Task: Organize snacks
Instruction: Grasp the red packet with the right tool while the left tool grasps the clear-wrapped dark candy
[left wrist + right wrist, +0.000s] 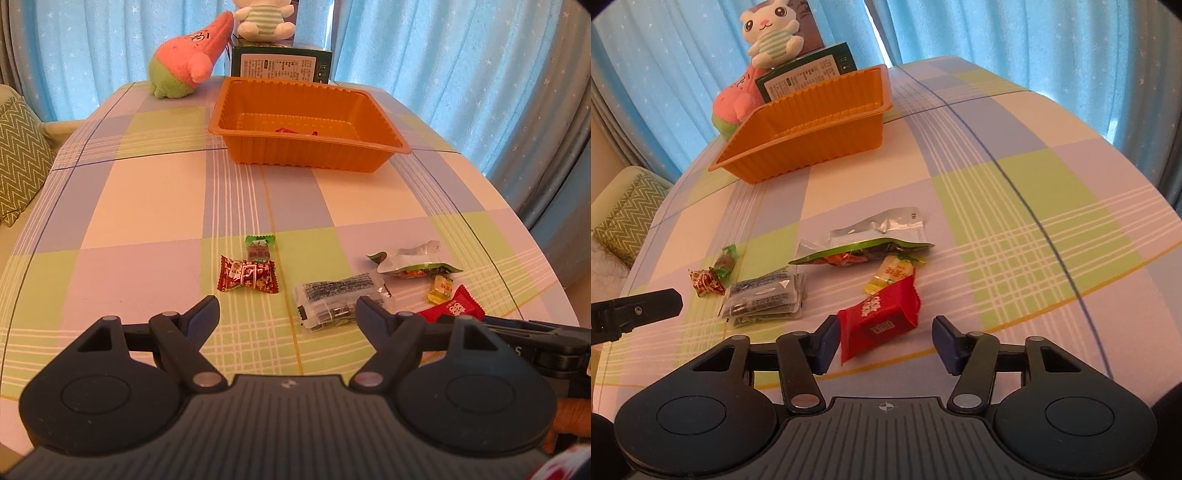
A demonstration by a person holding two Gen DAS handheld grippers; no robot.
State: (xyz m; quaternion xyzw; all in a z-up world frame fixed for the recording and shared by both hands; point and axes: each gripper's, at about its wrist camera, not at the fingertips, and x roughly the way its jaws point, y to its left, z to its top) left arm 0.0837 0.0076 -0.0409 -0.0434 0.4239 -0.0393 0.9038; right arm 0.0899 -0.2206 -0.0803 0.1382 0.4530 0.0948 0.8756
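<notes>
Right wrist view: right gripper [884,341] open around red packet [882,319], ready to grasp; left gripper [288,317] open, empty.

Six loose snacks lie on the table: two twist-wrapped candies [248,278] left of the left gripper's fingers, one clear packet [340,301] by its right finger, one red packet [881,319] between the right gripper's fingers, one yellow candy [892,273] and one green-edged pouch [868,245] beyond. One orange tray [306,147], two plush toys [188,55].
</notes>
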